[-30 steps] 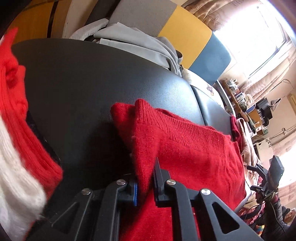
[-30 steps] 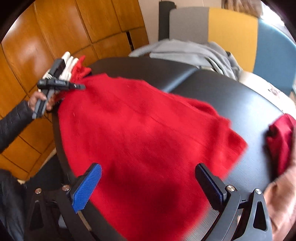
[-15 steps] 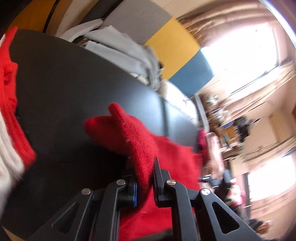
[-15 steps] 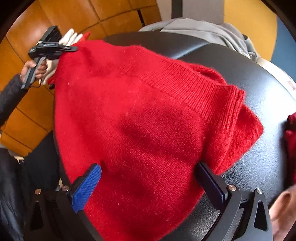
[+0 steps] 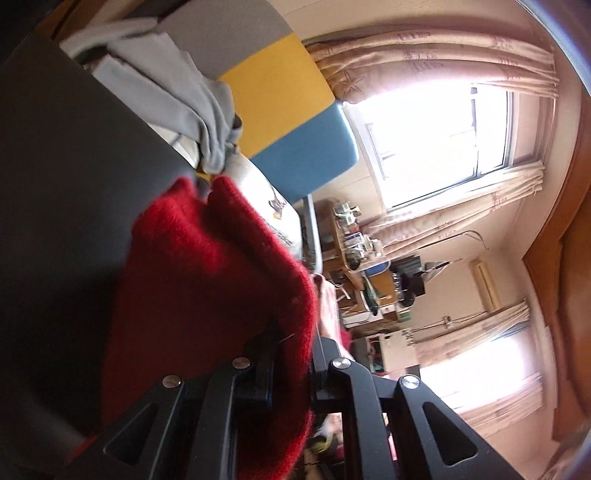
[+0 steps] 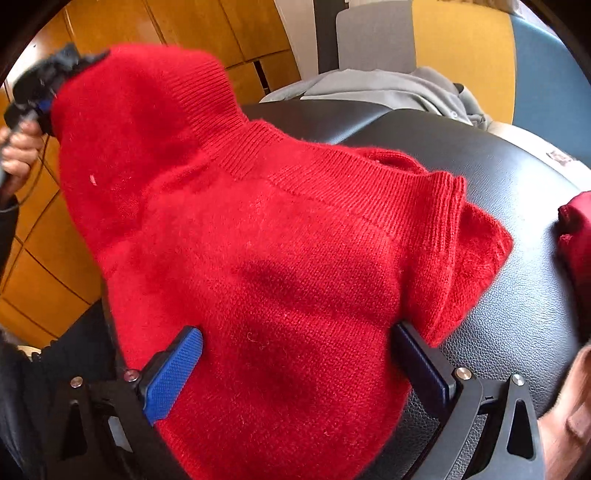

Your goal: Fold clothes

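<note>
A fuzzy red sweater (image 6: 280,258) lies over the black padded surface (image 6: 517,295), its ribbed hem running across the middle. My left gripper (image 5: 293,354) is shut on a corner of the red sweater (image 5: 221,280) and holds it lifted off the surface. In the right wrist view that left gripper (image 6: 44,99) appears at the upper left, held by a hand, with the sweater's corner raised. My right gripper (image 6: 295,362) is open, its blue pads (image 6: 173,373) spread wide either side of the sweater's near part.
A grey garment (image 6: 388,88) is heaped at the back of the black surface, before a grey, yellow and blue panel (image 5: 288,96). Another dark red cloth (image 6: 576,236) lies at the right edge. Wooden wall panels (image 6: 207,33) stand at the left; a bright window (image 5: 436,125) and cluttered shelves are beyond.
My left gripper has lifted the sweater's corner higher and swung it up and over toward the right. The right gripper has moved in closer over the sweater, still open.
</note>
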A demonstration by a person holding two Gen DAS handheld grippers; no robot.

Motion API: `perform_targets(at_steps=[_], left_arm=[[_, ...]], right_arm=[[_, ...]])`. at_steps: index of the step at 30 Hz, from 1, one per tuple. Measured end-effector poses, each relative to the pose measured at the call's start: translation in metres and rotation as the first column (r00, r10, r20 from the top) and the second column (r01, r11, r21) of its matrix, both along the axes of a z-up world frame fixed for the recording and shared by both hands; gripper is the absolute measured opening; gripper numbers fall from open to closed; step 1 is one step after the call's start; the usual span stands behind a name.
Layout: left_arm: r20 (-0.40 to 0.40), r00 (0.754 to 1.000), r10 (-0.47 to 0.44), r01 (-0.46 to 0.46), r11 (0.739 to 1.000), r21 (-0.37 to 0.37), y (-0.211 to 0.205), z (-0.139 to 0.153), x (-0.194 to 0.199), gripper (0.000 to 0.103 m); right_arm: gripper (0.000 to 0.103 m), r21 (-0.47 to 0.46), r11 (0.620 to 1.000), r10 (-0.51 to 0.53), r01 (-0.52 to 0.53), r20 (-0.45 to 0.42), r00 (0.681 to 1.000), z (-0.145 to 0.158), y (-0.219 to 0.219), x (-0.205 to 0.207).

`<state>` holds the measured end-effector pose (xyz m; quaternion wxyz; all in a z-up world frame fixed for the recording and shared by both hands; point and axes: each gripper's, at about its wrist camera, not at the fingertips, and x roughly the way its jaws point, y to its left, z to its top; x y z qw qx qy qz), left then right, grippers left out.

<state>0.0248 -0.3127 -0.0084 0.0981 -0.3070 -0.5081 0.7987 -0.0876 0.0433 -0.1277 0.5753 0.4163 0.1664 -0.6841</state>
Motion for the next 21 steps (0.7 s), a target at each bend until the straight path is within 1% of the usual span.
perform_targets(at_steps=[2,4,5,7,9,13,14,17,19,21], left_arm=[[0.018,1.0,-0.016,0.016,1.0,-0.007,0.029,-0.004,-0.016,0.011],[0.048,0.997,-0.059,0.059,0.998,-0.012,0.06,-0.012,-0.037,0.01],[0.057,0.996,-0.07,0.071,0.997,-0.02,0.068,-0.016,-0.043,0.011],[0.082,0.992,-0.097,0.098,0.995,-0.014,0.086,-0.028,-0.06,0.011],[0.115,0.989,-0.091,0.098,0.994,-0.056,0.102,-0.04,-0.076,0.011],[0.193,0.977,-0.091,0.09,0.996,0.012,0.119,-0.078,-0.104,0.01],[0.203,0.975,-0.094,0.09,0.995,0.032,0.123,-0.084,-0.109,0.01],[0.202,0.973,-0.112,0.104,0.993,0.049,0.136,-0.093,-0.116,0.01],[0.201,0.971,-0.127,0.119,0.992,0.052,0.144,-0.093,-0.117,0.01],[0.225,0.963,-0.147,0.15,0.989,0.006,0.153,-0.098,-0.124,0.01]], right_arm=[[0.103,-0.018,1.0,-0.007,0.007,0.004,1.0,0.0,-0.001,-0.001],[0.103,-0.048,0.999,-0.012,0.013,0.027,1.0,-0.001,0.003,-0.003],[0.103,-0.063,0.998,-0.013,0.016,0.044,0.999,-0.001,0.005,-0.005],[0.103,-0.072,0.997,-0.013,0.016,0.044,0.999,-0.001,0.005,-0.004],[0.103,-0.077,0.997,-0.013,0.016,0.038,0.999,-0.002,0.005,-0.002],[0.103,-0.088,0.996,-0.012,0.014,0.027,1.0,-0.004,0.004,0.001],[0.103,-0.089,0.996,-0.011,0.014,0.025,1.0,-0.004,0.004,-0.001],[0.103,-0.1,0.995,-0.011,0.014,0.033,0.999,-0.005,0.004,-0.001],[0.103,-0.104,0.994,-0.01,0.014,0.036,0.999,-0.006,0.005,-0.001],[0.103,-0.103,0.995,-0.009,0.012,0.032,0.999,-0.007,0.006,0.001]])
